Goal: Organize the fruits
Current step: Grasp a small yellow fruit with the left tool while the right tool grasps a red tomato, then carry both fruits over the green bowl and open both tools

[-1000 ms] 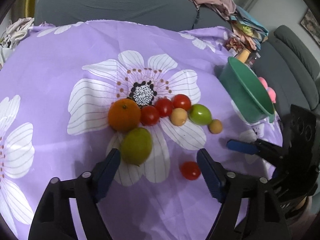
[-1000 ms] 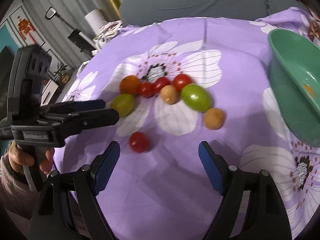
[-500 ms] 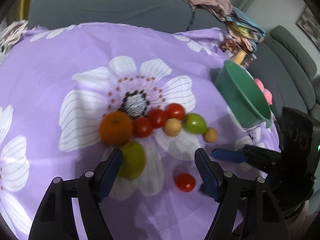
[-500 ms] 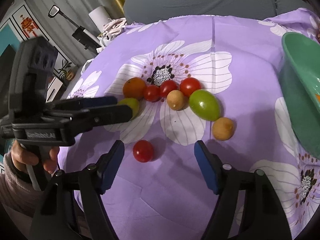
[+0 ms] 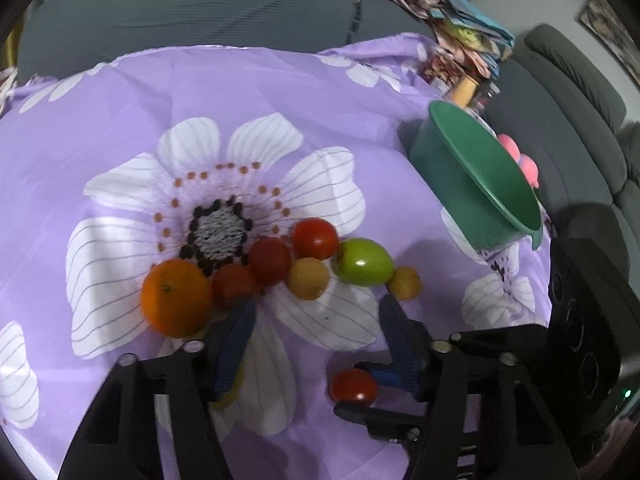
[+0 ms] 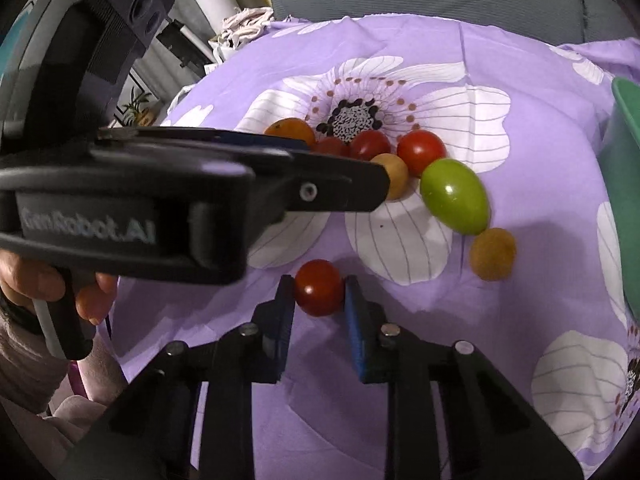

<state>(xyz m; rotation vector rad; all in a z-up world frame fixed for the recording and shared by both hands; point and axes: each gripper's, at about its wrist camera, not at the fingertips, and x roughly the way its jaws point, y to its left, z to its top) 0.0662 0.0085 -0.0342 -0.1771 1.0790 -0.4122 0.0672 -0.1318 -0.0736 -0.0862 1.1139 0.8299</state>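
The right claw [image 6: 320, 294] has just pinched shut on the loose red cherry tomato [image 6: 319, 287], its blue pads pressing the fruit's two sides while it sits on the purple flowered cloth [image 6: 500, 60] over the bench. That tomato lies apart from the rest, at about six o'clock of the fruit row.

The left claw [image 5: 316, 320] has been narrowing too, but nothing sits between its pads; its jaws stand partly apart just short of the row, and a yellow-green fruit [image 5: 230, 394] peeks out beside its left finger.

The row runs from the orange [image 5: 176, 298] through three red tomatoes and a tan fruit [image 5: 309, 279] to the green tomato [image 5: 363, 262], with another tan fruit [image 5: 405, 283] at its four o'clock end. The green bowl [image 5: 480, 184] stands tilted at roughly two o'clock of the row.

I'd judge the cherry tomato light, smooth and thin-skinned: it could squirt out of a hard squeeze or split. A grip across its widest middle, as now, looks right, with gentle pressure only.
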